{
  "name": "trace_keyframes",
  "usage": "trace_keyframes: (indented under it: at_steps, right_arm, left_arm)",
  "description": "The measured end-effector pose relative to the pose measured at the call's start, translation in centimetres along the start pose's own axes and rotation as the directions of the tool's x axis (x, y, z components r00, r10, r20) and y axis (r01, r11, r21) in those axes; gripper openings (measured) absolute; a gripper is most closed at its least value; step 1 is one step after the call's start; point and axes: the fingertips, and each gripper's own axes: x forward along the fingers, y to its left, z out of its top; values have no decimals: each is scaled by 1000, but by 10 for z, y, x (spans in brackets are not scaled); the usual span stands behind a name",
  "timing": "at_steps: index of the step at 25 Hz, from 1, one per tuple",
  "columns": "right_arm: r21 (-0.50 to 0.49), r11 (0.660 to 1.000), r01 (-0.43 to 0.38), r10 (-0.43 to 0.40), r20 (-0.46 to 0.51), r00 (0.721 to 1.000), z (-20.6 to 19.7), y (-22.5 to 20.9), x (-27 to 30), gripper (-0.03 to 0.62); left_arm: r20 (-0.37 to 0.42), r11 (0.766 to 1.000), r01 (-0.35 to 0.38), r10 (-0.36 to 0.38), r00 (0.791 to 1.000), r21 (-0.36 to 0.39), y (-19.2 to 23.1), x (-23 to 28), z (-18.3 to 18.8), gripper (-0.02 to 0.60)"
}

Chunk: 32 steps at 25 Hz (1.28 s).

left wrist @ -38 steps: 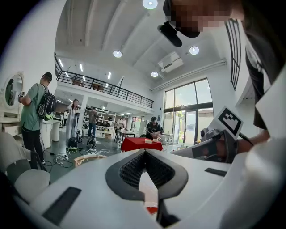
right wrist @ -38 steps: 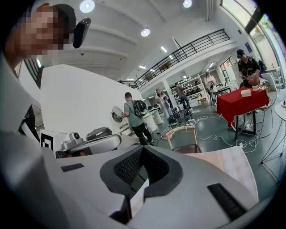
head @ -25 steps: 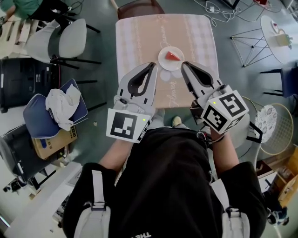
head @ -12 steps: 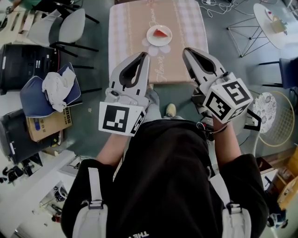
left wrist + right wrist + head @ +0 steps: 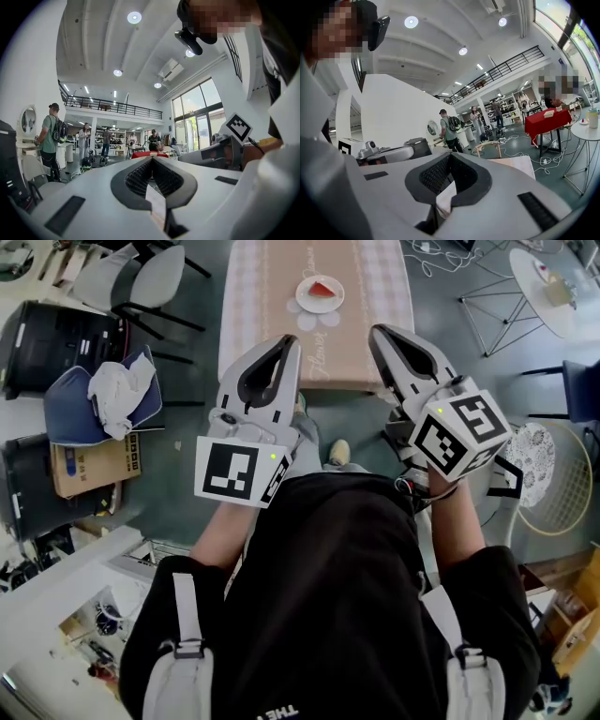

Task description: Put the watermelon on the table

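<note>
Ahead of both pairs of jaws and between their two lines, well apart from the tips: watermelon slice (image 5: pixel 322 289) on a white plate (image 5: pixel 306 303), set on the worktop (image 5: pixel 253 315). Pressed together on nothing at left gripper (image 5: pixel 289 339) and right gripper (image 5: pixel 376 332) alike (about equally near, left perhaps a shade closer).

Table (image 5: pixel 253 306) front half bare; plate (image 5: pixel 304 299) mid-table; chairs (image 5: pixel 150 277) crowd left side.

The watermelon (image 5: pixel 322 289) lies on a plate (image 5: pixel 304 302) on the table (image 5: pixel 253 324).
</note>
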Motion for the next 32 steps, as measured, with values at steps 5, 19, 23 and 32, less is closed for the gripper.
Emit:
trace_keyframes:
  at_steps: [5, 19, 23, 32]
  right_arm:
    - [-36, 999, 37, -37, 5, 999, 4, 8, -20, 14]
    - [-38, 995, 96, -96, -9, 995, 3, -1, -35, 14]
    - [-34, 996, 84, -83, 12, 996, 4, -3, -34, 14]
    - [-38, 996, 85, -85, 13, 996, 3, -2, -35, 14]
  left_arm:
    - [-6, 1000, -20, 20, 1000, 22, -14, -9, 5, 9]
    - [-17, 1000, 14, -14, 1000, 4, -22, 1, 6, 9]
    - [-17, 1000, 5, -6, 1000, -5, -20, -1, 4, 9]
    - [-12, 1000, 13, -12, 1000, 11, -24, -2, 4, 9]
